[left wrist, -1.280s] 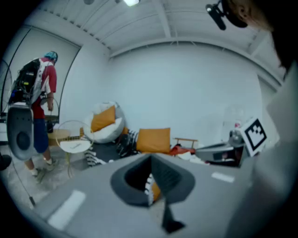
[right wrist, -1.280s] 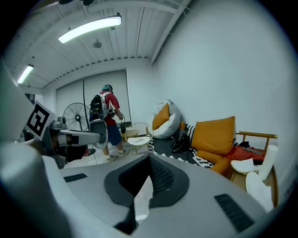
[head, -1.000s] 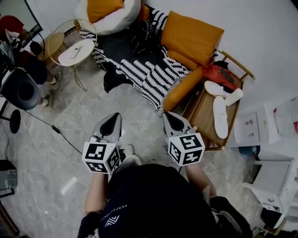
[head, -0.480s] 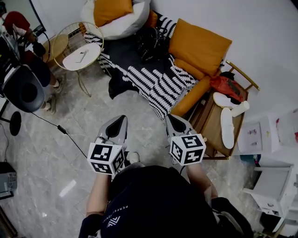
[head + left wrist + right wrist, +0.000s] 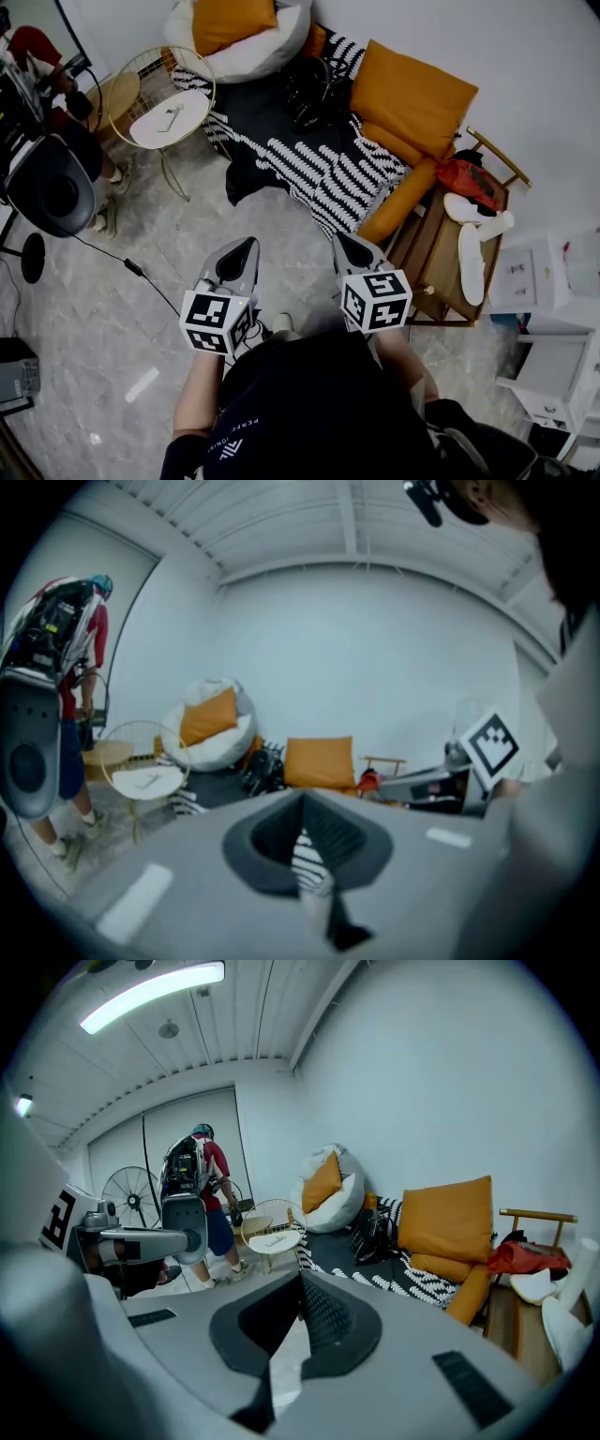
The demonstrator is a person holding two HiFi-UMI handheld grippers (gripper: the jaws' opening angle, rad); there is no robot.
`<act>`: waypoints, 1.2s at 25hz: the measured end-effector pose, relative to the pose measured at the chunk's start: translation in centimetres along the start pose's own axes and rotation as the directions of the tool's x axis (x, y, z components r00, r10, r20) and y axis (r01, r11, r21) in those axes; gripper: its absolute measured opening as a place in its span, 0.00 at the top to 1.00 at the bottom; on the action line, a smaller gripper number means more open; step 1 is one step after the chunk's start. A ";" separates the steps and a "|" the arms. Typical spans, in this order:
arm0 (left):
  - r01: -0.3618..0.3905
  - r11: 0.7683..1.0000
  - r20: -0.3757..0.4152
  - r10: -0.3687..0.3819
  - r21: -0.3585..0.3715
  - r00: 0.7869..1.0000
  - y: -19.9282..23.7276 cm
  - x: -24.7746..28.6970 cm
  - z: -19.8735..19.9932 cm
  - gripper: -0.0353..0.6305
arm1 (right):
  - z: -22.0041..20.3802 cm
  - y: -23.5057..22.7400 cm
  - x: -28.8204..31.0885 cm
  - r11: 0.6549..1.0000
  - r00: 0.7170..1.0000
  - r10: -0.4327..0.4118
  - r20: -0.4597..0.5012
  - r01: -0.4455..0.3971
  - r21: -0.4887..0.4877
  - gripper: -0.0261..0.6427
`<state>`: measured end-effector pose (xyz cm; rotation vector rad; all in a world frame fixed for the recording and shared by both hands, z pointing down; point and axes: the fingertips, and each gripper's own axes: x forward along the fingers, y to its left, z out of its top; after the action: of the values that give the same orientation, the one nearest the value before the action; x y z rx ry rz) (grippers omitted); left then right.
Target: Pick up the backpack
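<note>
The black backpack (image 5: 314, 89) lies on a low sofa (image 5: 281, 164) covered by a black-and-white striped blanket, between a white beanbag and a big orange cushion (image 5: 412, 94). It also shows as a dark bundle in the left gripper view (image 5: 262, 769) and the right gripper view (image 5: 373, 1232). My left gripper (image 5: 247, 246) and right gripper (image 5: 343, 240) are held side by side over the marble floor, well short of the sofa, both pointing toward it. Both are shut with nothing between the jaws. The backpack is far from either one.
A round gold-wire side table (image 5: 169, 112) stands left of the sofa. A wooden side table (image 5: 441, 272) with a red item and white slippers is at the right. A person (image 5: 56, 94), a black fan (image 5: 47, 192) and a floor cable (image 5: 131, 267) are at the left.
Both grippers have moved forward toward the sofa, which now sits lower and nearer in the head view. Their jaws have stayed shut.
</note>
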<state>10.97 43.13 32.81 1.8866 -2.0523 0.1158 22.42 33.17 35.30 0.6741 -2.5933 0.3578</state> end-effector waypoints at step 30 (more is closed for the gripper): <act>0.016 1.000 -0.052 -0.016 -0.012 0.999 11.4 24.2 6.8 0.94 | 9.0 -13.5 22.0 0.998 0.996 0.019 -0.083 -0.014 0.062 0.97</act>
<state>-2.79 19.43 35.83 1.8728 -1.9989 0.1473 8.93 9.78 39.64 0.6445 -2.5188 0.4623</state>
